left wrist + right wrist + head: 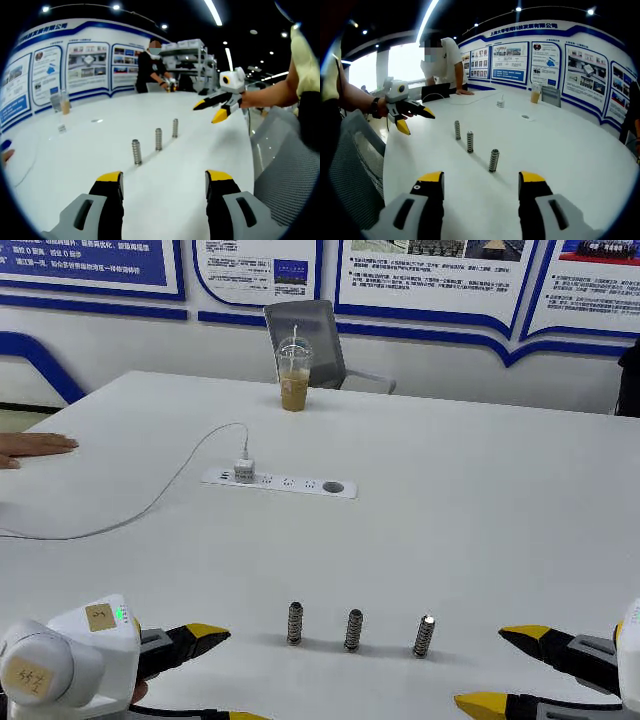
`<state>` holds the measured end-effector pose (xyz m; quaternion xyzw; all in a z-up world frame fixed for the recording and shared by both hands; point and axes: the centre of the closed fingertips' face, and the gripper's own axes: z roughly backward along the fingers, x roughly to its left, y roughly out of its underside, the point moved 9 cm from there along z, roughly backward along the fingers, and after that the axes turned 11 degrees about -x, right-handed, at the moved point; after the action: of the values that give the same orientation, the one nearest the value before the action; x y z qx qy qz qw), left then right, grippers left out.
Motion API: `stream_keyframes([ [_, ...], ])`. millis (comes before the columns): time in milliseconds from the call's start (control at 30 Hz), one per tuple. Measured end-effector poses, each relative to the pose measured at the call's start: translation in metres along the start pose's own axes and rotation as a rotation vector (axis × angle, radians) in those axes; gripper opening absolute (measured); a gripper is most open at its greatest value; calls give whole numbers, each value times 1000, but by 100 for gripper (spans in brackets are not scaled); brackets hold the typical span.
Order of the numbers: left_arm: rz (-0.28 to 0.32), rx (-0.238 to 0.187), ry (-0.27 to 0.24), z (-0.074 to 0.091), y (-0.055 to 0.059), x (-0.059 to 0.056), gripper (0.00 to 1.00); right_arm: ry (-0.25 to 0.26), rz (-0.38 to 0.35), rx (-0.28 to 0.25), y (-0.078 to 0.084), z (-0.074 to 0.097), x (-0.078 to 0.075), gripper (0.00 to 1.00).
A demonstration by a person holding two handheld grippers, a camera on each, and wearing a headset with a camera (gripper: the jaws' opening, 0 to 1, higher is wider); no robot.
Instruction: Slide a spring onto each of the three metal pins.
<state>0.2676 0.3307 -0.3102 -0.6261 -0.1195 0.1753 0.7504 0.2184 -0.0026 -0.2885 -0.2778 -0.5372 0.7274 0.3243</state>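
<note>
Left claw [225, 675], yellow-tipped: jaws apart, empty, at front edge of white worktop [470, 500]. Three upright silver metal pins [353, 630], each wearing a grey coil spring [294, 623], in a row near that edge. Right claw [492, 668], yellow-tipped: jaws apart, empty.

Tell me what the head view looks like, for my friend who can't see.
Three pins wearing springs stand in a row on a white table, between the open left tongs and open right tongs. Behind them sit a power strip with a plugged-in cable and a cup of brownish drink.
</note>
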Motion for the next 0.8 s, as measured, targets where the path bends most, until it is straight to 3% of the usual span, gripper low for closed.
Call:
stream_keyframes([
  [800,16,-8,-15,1,2,4,67,10,11,-19,0,4,4,66],
])
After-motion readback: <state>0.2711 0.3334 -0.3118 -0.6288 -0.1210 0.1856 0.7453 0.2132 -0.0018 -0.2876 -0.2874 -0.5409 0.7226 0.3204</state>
